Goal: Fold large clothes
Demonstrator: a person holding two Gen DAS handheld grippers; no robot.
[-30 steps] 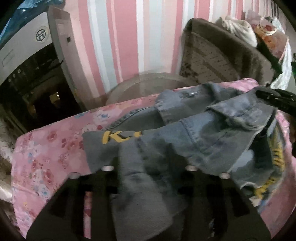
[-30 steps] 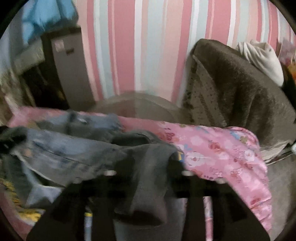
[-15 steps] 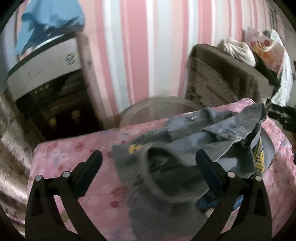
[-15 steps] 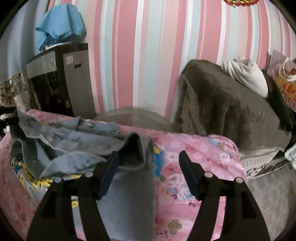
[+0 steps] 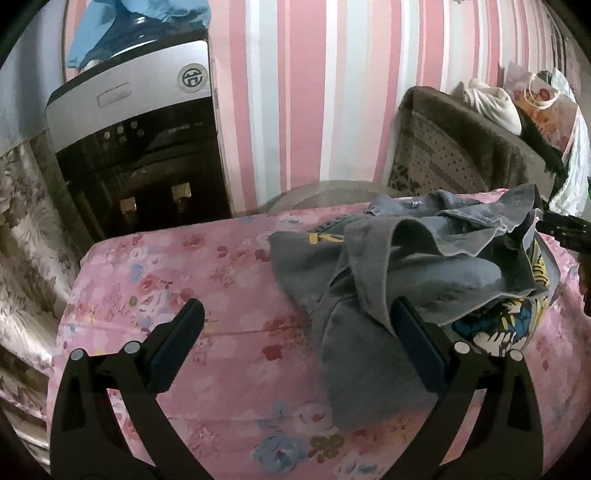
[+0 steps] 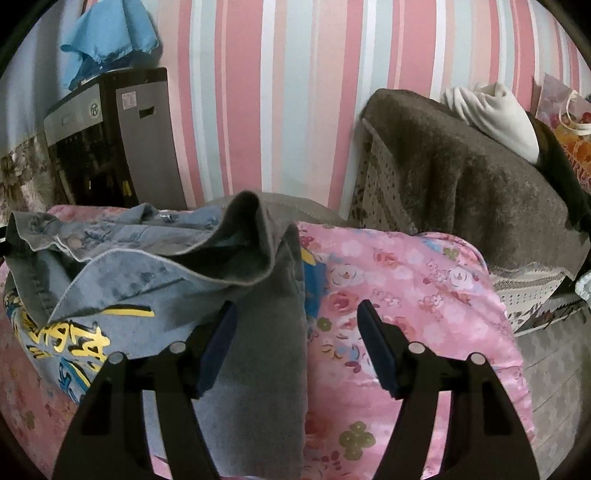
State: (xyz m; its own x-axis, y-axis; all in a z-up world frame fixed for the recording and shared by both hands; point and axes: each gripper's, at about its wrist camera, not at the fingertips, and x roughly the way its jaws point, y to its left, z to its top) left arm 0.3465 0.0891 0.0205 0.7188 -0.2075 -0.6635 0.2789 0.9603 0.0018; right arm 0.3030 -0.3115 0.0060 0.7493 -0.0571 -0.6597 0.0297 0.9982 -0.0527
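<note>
A blue denim jacket (image 5: 436,258) with grey sleeves and a yellow and blue print lies crumpled on a pink floral bedspread (image 5: 177,280). My left gripper (image 5: 295,317) stands wide open above the bedspread. Its right finger (image 5: 413,332) overlaps the edge of a grey sleeve (image 5: 354,354) without gripping it. In the right wrist view the jacket (image 6: 125,266) fills the left half. My right gripper (image 6: 295,310) is open, with the other grey sleeve (image 6: 266,339) lying loose between its fingers, nearer the left one.
A water dispenser (image 5: 133,147) with a blue cloth (image 5: 140,22) on top stands against the striped wall. A brown blanket covers a seat (image 6: 472,192) at the right, with a white bundle (image 6: 491,114) on it. A round glass tabletop (image 5: 332,192) sits behind the bed.
Both grippers were shut on the grey sleeves; both have let go, opened and drawn back. The sleeves now lie dropped on the jacket and bedspread.
</note>
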